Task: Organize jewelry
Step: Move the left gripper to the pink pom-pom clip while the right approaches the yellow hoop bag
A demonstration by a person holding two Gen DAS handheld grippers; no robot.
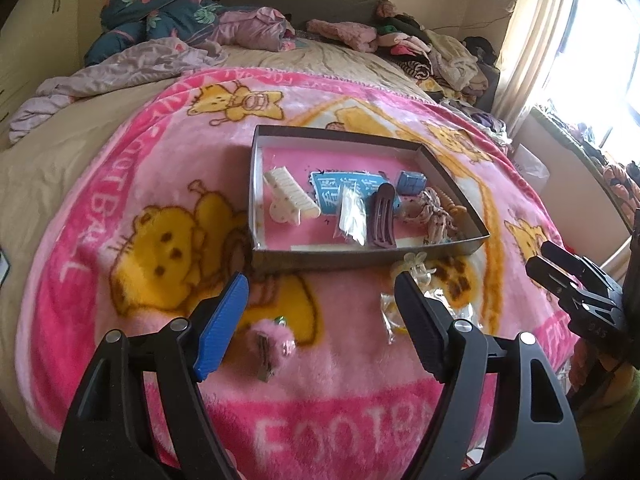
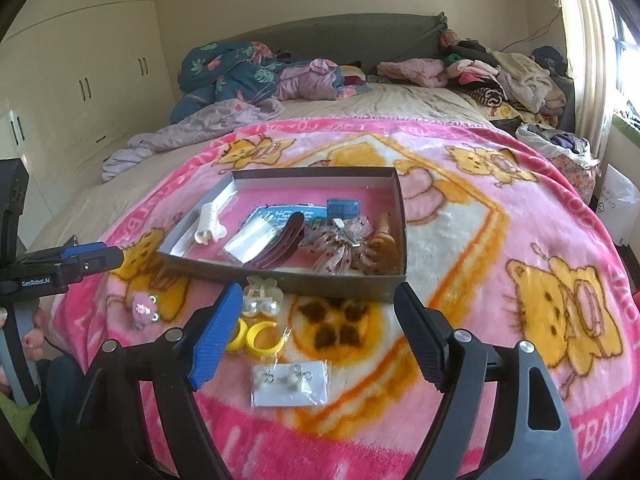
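Observation:
A shallow cardboard box (image 1: 362, 257) (image 2: 288, 278) sits on the pink blanket and holds a white claw clip (image 1: 290, 198), a maroon hair clip (image 1: 382, 216), a clear packet, a blue card, a floral scrunchie (image 2: 340, 246) and an amber clip. On the blanket in front lie a fluffy pink clip (image 1: 270, 346) (image 2: 145, 307), a clear pearl claw clip (image 2: 262, 294), yellow hoop earrings (image 2: 256, 336) and a bagged earring card (image 2: 291, 384). My left gripper (image 1: 322, 280) is open above the pink clip. My right gripper (image 2: 318, 292) is open above the hoops and card.
The pink cartoon blanket (image 1: 160, 184) covers the near half of a bed. Piled clothes and quilts (image 2: 240, 72) lie at the headboard end. Wardrobes (image 2: 80, 60) stand to the left, a curtained window (image 1: 580, 40) to the right.

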